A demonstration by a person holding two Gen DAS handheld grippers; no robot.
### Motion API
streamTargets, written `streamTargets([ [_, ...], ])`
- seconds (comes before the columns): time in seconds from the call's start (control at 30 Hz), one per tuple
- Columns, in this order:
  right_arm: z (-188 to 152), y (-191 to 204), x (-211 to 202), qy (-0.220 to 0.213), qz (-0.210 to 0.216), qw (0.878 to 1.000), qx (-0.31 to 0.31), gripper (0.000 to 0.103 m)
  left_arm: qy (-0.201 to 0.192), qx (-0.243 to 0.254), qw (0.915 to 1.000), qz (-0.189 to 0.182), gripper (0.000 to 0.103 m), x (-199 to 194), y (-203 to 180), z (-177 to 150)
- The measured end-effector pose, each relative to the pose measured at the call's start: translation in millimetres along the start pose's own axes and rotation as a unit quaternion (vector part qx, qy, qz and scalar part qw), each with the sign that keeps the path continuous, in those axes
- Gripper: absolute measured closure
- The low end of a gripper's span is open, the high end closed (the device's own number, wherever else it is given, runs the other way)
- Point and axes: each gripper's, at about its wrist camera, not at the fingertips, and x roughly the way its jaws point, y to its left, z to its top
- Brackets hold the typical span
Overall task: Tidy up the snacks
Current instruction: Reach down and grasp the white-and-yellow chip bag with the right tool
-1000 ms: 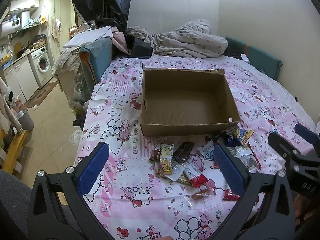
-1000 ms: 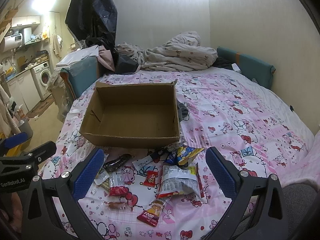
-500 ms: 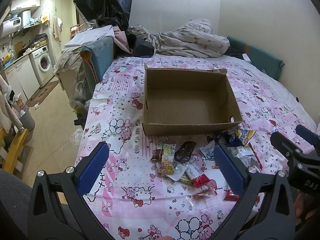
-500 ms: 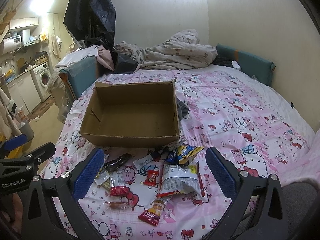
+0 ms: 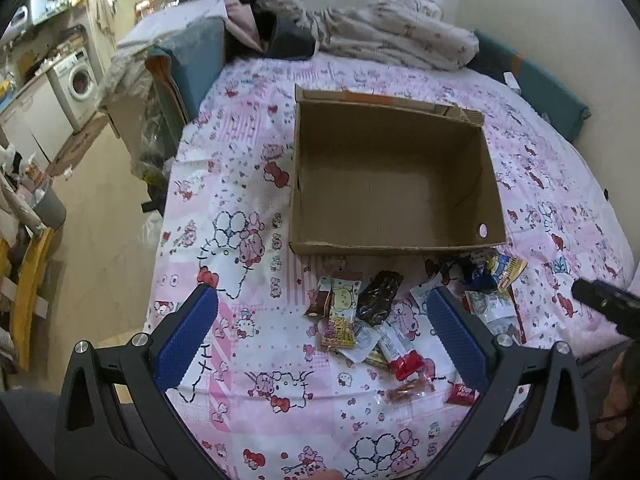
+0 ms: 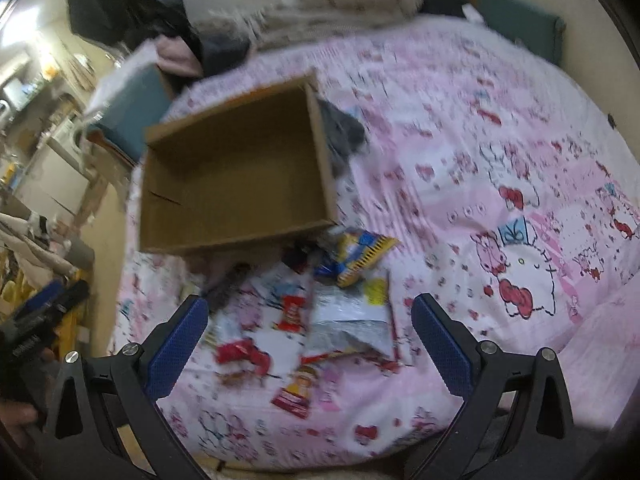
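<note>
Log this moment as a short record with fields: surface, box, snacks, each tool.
surface: bed with a pink cartoon-print sheet
box: cardboard box, open-topped, nothing visible inside
snacks: loose wrapped snacks scattered on the sheet just in front of the box, none in it
largest packet: silver bag, lying flat among the snacks
left tool: left tool open, holding nothing, above the snacks
right tool: right tool open, holding nothing, above the silver bag; this view is motion-blurred
</note>
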Motion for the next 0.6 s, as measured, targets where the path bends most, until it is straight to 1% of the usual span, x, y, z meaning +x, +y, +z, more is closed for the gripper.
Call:
streamTargets([
  [0.1,7,-16,18,0.039,0.000,0.999,0.016,0.000,0.016,0.002,0.9999,0.001,0.000,13,-2,9],
  [0.23,11,-35,37,0.068,0.001,0.997,0.042,0.000,0.040,0.005,0.9992,0.001,0.000,31,-4,16],
  [0.27,12,-40,42,0.073,-0.001,0.996,0.048,0.000,0.047,0.001,0.9989,-0.004,0.000,38,-4,18],
  [0.33,14,-49,51,0.081,-0.005,0.995,0.058,0.000,0.077,-0.019,0.9966,-0.020,0.000,55,-1,20],
  [0.4,15,-60,59,0.087,-0.010,0.994,0.072,0.000,0.097,-0.033,0.9945,-0.022,0.000,67,3,21],
  [0.47,15,-74,69,0.101,-0.009,0.990,0.100,0.000,0.095,-0.034,0.9948,-0.013,0.001,75,4,19],
  [0.53,13,-82,81,0.124,-0.003,0.985,0.123,0.000,0.095,-0.036,0.9948,-0.011,0.001,81,6,15],
  [0.6,11,-83,94,0.150,-0.003,0.981,0.121,0.001,0.102,-0.046,0.9936,-0.014,0.001,88,10,11],
])
